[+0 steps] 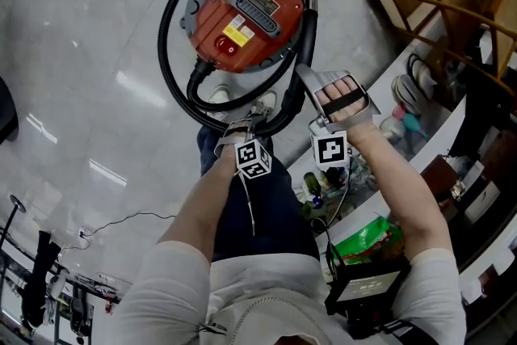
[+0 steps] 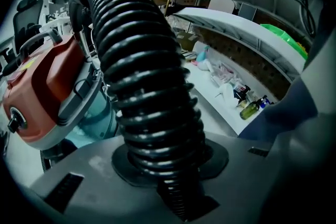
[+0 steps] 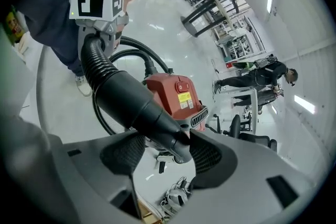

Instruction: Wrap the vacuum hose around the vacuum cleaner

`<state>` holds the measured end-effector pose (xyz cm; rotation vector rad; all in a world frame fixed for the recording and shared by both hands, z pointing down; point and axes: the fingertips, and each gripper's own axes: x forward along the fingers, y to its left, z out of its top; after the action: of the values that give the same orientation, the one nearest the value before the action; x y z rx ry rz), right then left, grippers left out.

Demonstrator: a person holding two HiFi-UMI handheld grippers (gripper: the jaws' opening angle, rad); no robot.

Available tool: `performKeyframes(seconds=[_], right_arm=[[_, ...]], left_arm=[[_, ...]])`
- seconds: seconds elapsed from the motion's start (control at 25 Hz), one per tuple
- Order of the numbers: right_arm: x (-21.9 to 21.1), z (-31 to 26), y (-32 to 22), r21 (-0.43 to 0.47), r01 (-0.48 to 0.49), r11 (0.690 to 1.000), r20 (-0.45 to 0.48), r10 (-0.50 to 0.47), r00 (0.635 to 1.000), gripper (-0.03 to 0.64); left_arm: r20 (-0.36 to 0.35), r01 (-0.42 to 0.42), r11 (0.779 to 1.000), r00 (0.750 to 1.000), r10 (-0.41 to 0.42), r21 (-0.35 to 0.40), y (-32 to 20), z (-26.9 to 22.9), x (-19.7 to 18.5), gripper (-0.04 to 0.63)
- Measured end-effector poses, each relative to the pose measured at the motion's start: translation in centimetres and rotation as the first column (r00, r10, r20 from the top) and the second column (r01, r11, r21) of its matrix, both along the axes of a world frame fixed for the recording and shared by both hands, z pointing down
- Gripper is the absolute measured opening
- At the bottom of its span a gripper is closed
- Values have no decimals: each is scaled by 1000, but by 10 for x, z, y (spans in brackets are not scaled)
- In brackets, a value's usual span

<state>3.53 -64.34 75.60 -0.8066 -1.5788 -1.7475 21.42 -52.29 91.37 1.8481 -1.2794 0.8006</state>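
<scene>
The ribbed hose (image 2: pixel 142 60), clamped in the left gripper (image 2: pixel 165 168), its smooth cuff (image 3: pixel 136 105) loose between the spread jaws of the right gripper (image 3: pixel 165 152), should be laid snug against the vacuum cleaner (image 1: pixel 242 12), unkinked.

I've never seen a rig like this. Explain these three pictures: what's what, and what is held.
No robot here: a person holds a two-jaw gripper in each hand. The head view looks down from the person's head at a red vacuum cleaner on the shiny floor, its black vacuum hose looped partly around it. The other two cameras ride on the grippers and look along their jaws. The left gripper is closed on the ribbed hose. The right gripper has the hose's smooth end piece between its jaws, which stand open, not clamping it.
</scene>
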Motion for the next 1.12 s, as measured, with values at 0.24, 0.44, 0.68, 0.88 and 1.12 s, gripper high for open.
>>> performKeyframes(seconds=[0.24,0.44,0.68,0.88,1.12], right_arm=[[0,20,10,-21,-25,999,-24,24,999,259],[1,38,22,-47,-46,998,-44,44,998,259],[5,58,30,-61,-65,996,-56,62,997,259],[6,66,35,-82,-82,993,-78,76,994,262],[9,76,40,-98,-96,991,-97,86,992,265]], left_arm=[[19,-10,999,1000,11,-40,26,22,-18,106],[36,-22,997,999,25,-74,47,39,-30,106],[73,-33,996,997,39,-83,68,58,-50,115],[96,-21,995,995,31,-96,77,64,-65,130],[99,27,990,995,-14,-137,86,71,-76,156]])
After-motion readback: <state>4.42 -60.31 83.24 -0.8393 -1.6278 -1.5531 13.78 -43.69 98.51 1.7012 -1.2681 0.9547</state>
